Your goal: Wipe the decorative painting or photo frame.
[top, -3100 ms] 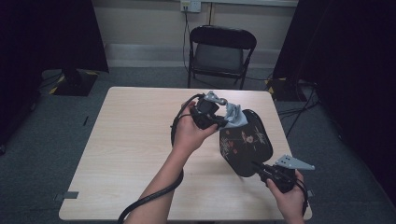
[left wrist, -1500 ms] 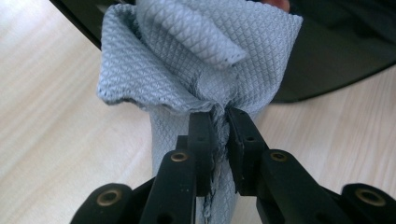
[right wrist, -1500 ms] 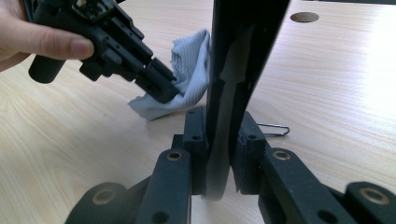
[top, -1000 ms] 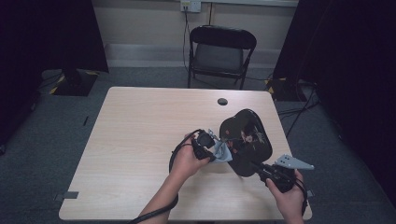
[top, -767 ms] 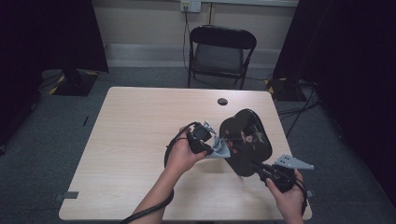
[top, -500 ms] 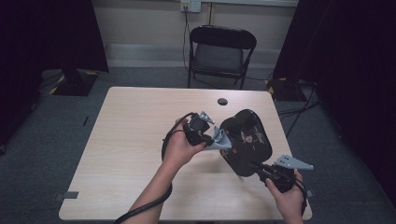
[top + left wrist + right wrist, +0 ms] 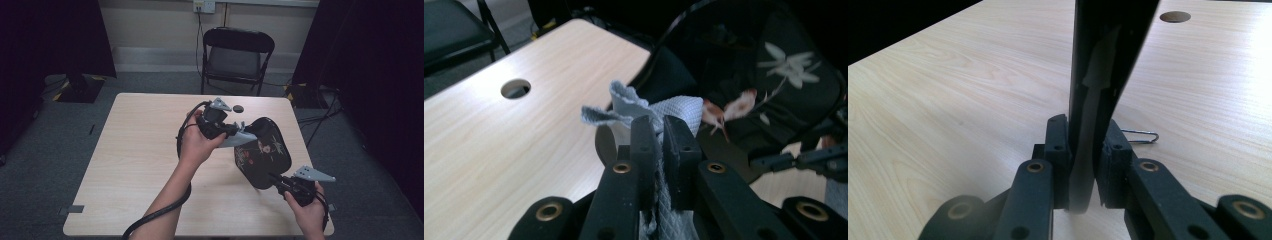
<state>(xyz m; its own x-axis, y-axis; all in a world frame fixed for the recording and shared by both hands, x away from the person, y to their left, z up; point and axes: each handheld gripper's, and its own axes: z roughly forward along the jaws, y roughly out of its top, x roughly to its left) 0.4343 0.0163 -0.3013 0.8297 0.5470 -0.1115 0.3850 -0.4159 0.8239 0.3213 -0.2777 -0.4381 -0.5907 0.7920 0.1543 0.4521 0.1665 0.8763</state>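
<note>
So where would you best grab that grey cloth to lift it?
By a bunched fold near its edge, coming in from the side away from the black floral bag. The grey cloth is thin and limp, so a gathered pleat gives something to pinch; the left tool is clamped on just such a fold.
</note>
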